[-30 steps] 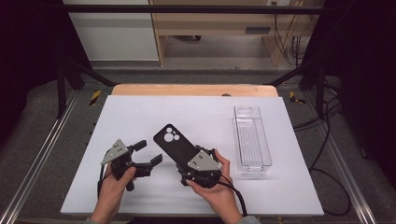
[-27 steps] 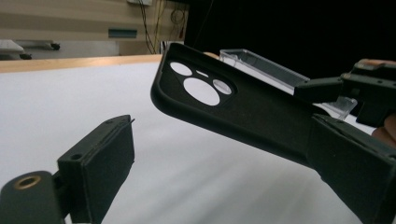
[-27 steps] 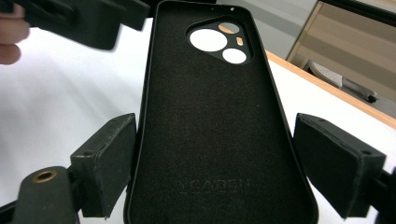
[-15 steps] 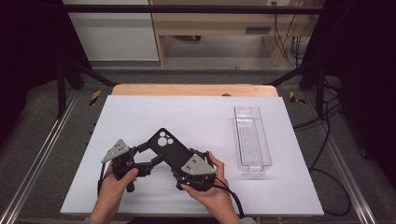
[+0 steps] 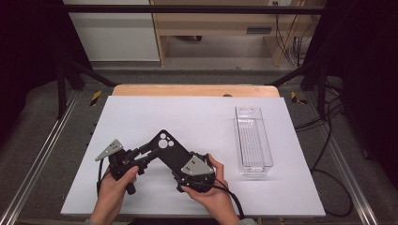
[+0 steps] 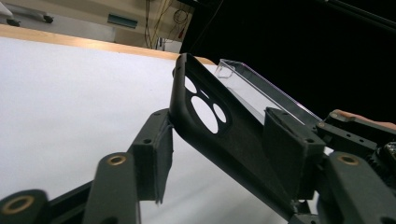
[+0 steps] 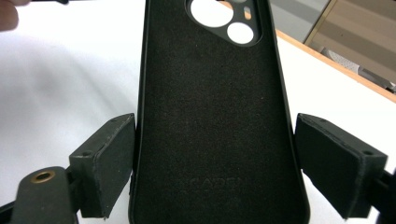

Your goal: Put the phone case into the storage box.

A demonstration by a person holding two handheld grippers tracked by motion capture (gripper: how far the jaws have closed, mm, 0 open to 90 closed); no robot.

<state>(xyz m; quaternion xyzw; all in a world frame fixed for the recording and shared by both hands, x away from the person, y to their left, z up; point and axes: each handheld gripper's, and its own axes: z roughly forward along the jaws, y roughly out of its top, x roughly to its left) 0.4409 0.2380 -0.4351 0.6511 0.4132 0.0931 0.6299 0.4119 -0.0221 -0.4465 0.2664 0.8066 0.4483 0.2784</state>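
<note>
While the black phone case (image 5: 170,152) is held off the counter (image 5: 197,117), the right gripper (image 5: 190,174) has its fingers (image 7: 107,163) set on either long side of the case's lower end; in the right gripper view the left pad is seen pressed to the edge, and the right pad looks just off the other edge, so full contact there can't be told. The soft inner lining is turned toward that camera, w/ the camera cut-outs at the far end.

The left gripper (image 5: 143,152) is placed at the case's camera end. Its jaws have just been closing, w/ the case between them: in the left gripper view one finger (image 6: 156,149) is touching the case's corner edge and the other sits against its back face.

The case is found near the front of the white counter, left of centre, tilted btwn the two grippers. A clear plastic tray (image 5: 253,138) is seen well apart at the right side, lying lengthwise.
</note>
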